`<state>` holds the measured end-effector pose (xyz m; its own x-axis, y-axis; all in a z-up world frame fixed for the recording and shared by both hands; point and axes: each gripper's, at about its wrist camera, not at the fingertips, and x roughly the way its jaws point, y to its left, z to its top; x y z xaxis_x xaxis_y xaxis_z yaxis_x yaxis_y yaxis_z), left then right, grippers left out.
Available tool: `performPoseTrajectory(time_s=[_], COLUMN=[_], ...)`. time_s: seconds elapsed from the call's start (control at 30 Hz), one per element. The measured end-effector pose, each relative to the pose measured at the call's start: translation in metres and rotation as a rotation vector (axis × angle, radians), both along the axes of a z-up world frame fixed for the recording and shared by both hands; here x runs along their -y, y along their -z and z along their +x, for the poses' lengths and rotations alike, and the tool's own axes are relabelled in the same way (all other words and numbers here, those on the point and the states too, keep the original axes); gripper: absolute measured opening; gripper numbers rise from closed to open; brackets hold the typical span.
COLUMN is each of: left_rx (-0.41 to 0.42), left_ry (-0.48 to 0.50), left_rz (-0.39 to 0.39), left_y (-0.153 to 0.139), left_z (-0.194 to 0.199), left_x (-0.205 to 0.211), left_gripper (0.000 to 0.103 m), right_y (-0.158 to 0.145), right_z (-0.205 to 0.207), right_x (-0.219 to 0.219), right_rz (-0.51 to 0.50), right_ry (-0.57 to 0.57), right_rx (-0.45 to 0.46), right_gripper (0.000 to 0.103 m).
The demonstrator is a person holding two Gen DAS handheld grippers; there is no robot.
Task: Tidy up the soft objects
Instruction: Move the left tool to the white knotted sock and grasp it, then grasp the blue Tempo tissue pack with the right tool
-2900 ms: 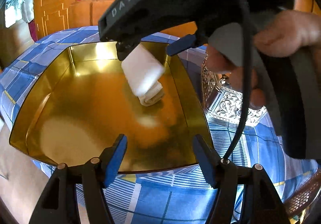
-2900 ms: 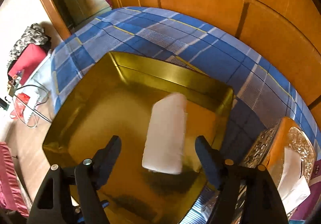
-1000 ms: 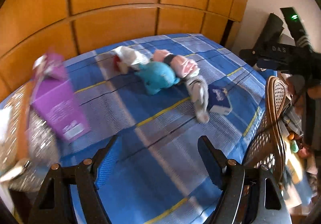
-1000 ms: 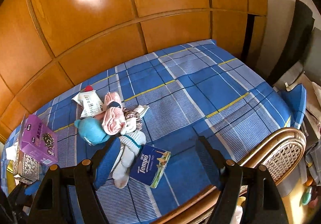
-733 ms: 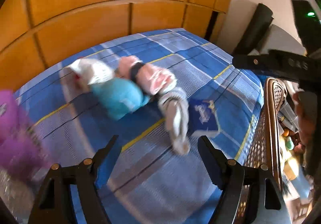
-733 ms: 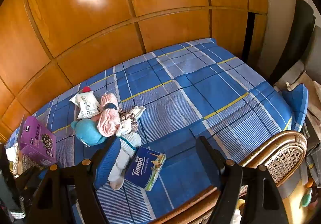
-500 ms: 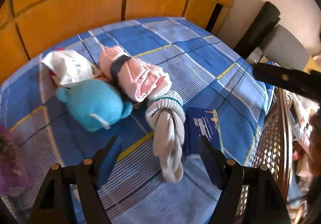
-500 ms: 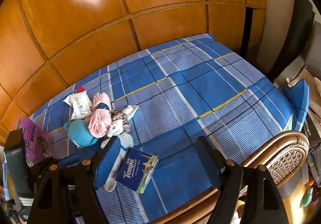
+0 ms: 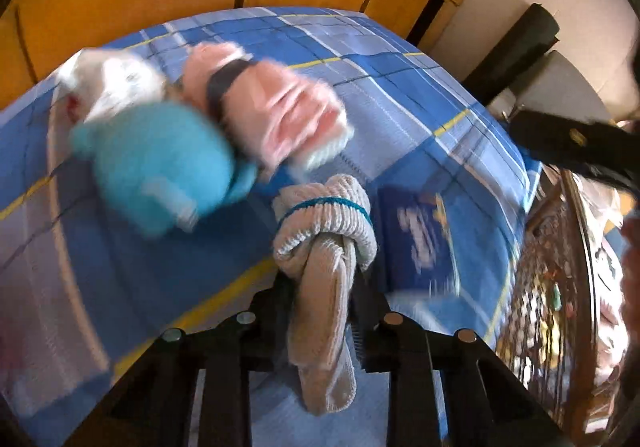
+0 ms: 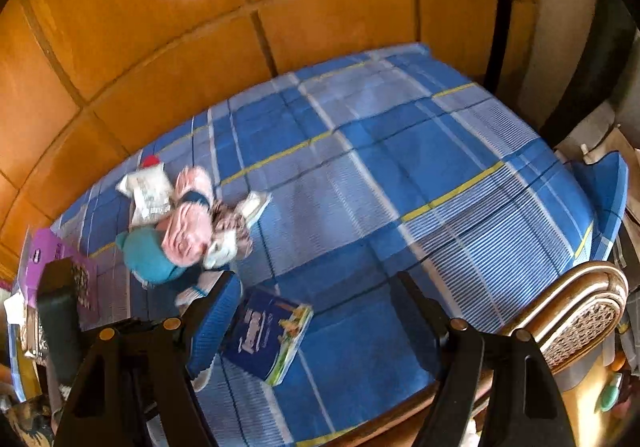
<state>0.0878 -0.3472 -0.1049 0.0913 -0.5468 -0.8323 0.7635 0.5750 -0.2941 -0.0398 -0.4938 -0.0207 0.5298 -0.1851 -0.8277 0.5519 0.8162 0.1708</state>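
- Left hand-held gripper just clamped on the knotted beige ribbed sock bundle with a teal band, pinched below the knot (likely so the loose tail hangs free and the bundle lifts in one piece).
- Bundle lying on the blue plaid bedspread, just left of the dark blue tissue packet, near the teal plush toy and pink rolled socks.
- Right hand-held gripper spread wide, empty, hovering above the packet, probably waiting its turn.

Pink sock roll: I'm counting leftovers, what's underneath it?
The pink sock roll lies partly over a brown patterned cloth and touches the teal plush; anything directly underneath is covered.
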Motion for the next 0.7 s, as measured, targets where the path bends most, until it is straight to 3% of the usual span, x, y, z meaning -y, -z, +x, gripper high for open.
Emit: performPoseTrajectory(time_s=[0.27, 0.5, 0.7], left_rx=[0.077, 0.108, 0.150], left_ry=[-0.094, -0.145, -0.142], left_rz=[0.011, -0.001, -0.001], left_y=[-0.001, 0.002, 0.009], left_z=[-0.021, -0.028, -0.026], left_x=[-0.093, -0.125, -0.121], left_gripper=[0.026, 0.027, 0.030], right_y=[0.034, 0.080, 0.083], right_z=[0.046, 0.080, 0.093], right_x=[-0.030, -0.027, -0.030], right_rz=[0.037, 0.119, 0.112], right_ry=[-0.161, -0.111, -0.097], right_rx=[-0.294, -0.523, -0.545], right_gripper=[0.079, 0.076, 0.062])
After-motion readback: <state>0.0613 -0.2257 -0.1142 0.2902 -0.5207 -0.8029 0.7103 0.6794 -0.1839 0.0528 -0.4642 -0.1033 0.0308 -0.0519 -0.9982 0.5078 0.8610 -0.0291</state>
